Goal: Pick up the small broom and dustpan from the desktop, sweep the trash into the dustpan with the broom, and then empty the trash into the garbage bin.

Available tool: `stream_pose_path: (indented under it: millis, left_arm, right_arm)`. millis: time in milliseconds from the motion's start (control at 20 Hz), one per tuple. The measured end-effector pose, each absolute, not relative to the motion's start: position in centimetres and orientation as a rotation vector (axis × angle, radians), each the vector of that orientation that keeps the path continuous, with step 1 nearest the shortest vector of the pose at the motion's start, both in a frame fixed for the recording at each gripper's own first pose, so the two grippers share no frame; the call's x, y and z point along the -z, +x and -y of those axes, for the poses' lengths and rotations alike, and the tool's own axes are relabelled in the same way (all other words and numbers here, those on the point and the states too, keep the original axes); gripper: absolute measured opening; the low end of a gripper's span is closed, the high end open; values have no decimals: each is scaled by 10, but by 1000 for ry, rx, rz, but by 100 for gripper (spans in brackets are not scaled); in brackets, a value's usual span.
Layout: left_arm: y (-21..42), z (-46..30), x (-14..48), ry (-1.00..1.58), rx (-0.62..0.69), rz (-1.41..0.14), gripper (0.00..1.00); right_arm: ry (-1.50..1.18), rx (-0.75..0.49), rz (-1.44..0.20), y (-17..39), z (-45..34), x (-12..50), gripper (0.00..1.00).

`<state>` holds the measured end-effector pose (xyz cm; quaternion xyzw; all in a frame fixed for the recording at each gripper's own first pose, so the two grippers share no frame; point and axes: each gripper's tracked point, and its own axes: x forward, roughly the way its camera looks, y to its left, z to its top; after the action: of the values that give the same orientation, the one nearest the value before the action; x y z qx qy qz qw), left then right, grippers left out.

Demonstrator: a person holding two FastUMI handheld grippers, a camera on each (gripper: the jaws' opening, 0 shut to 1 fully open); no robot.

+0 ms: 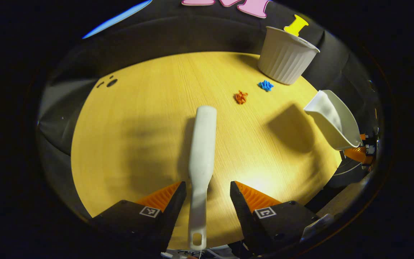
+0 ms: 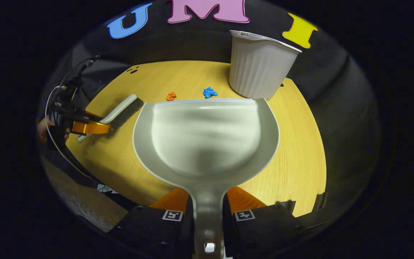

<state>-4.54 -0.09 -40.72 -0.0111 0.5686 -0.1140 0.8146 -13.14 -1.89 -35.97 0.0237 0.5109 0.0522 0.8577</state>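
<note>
My right gripper (image 2: 207,210) clamped the dustpan (image 2: 207,138) handle, while my left gripper (image 1: 207,196) straddled the broom (image 1: 201,154), fingers spread, not touching.

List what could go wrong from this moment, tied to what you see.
1. The left gripper is open around the broom handle, not clamped; closing off-centre might twist or drop it.
2. The right gripper holds the dustpan by its thin handle; the wide pan could tilt under load.
3. The orange scrap and blue scrap lie close to the garbage bin; a hard sweep may flick them away or bump it.
</note>
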Motion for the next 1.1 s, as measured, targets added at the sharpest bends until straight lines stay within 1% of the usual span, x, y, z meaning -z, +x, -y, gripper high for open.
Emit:
stream_pose_path:
  millis: [50,150,350,400,450,500,550,600,650,700,750,850,1000,1050,1100]
  left_arm:
    - [-43,0,413,-25,238,-1229,79]
    - [-39,-1,425,-15,228,-1252,77]
    - [-30,-4,436,36,224,-1265,77]
    - [-27,-2,437,54,229,-1263,79]
    - [-25,-4,439,81,223,-1268,72]
    - [-27,-5,440,91,226,-1275,68]
    - [-24,-5,440,90,221,-1267,56]
    - [-26,-5,440,86,215,-1271,49]
    - [-26,-6,439,88,220,-1266,41]
    - [-24,-6,439,95,230,-1254,42]
    - [-19,-7,437,107,233,-1236,37]
    - [1,-9,431,139,235,-1184,30]
    - [39,-8,412,151,248,-1139,31]
    - [54,-4,407,139,249,-1128,30]
    - [69,0,401,131,252,-1112,31]
  right_arm:
    - [45,-109,-1077,-132,20,360,37]
    - [42,-108,-1082,-132,20,360,37]
    - [50,-107,-1098,-133,20,362,37]
    - [50,-109,-1103,-134,19,364,37]
    - [50,-112,-1109,-134,19,364,34]
    - [49,-117,-1114,-134,18,364,37]
    - [47,-121,-1117,-134,18,364,37]
    - [43,-129,-1124,-133,17,364,34]
    - [35,-141,-1130,-132,17,364,37]
    - [27,-161,-1142,-132,16,365,34]
    - [19,-191,-1162,-132,15,366,37]
    - [-9,-257,-1215,-133,14,371,37]
    - [-66,-328,-1282,-129,18,383,37]
    - [-80,-338,-1293,-125,20,389,37]
    - [-88,-343,-1306,-121,22,393,37]
